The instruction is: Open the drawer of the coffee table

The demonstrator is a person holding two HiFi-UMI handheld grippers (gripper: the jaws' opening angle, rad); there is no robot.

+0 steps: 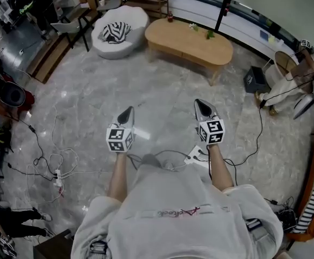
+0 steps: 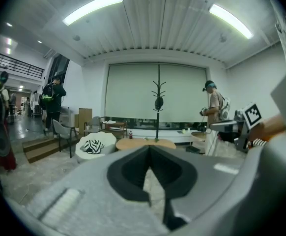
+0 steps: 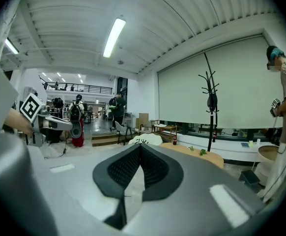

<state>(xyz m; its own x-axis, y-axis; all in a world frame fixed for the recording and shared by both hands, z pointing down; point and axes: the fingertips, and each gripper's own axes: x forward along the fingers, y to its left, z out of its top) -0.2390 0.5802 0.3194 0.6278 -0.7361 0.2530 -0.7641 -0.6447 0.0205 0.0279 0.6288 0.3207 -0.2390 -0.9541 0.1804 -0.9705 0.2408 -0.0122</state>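
A light wooden oval coffee table [image 1: 189, 42] stands on the marble floor, well ahead of me. No drawer front can be made out from here. My left gripper [image 1: 126, 115] and my right gripper [image 1: 203, 109] hang side by side over bare floor, both pointing toward the table and still far short of it. In both, the jaws meet at the tips with nothing between them. In the left gripper view the table [image 2: 145, 143] shows just above the shut left gripper [image 2: 150, 149]. The right gripper view has the table [image 3: 202, 157] to the right of the shut right gripper [image 3: 140, 146].
A white beanbag chair with a striped cushion [image 1: 119, 32] sits left of the table. Cables [image 1: 54, 171] and a power strip [image 1: 196, 154] lie on the floor near me. A black box [image 1: 256, 80] sits right of the table; a coat stand [image 2: 158, 102] rises behind it. People stand around.
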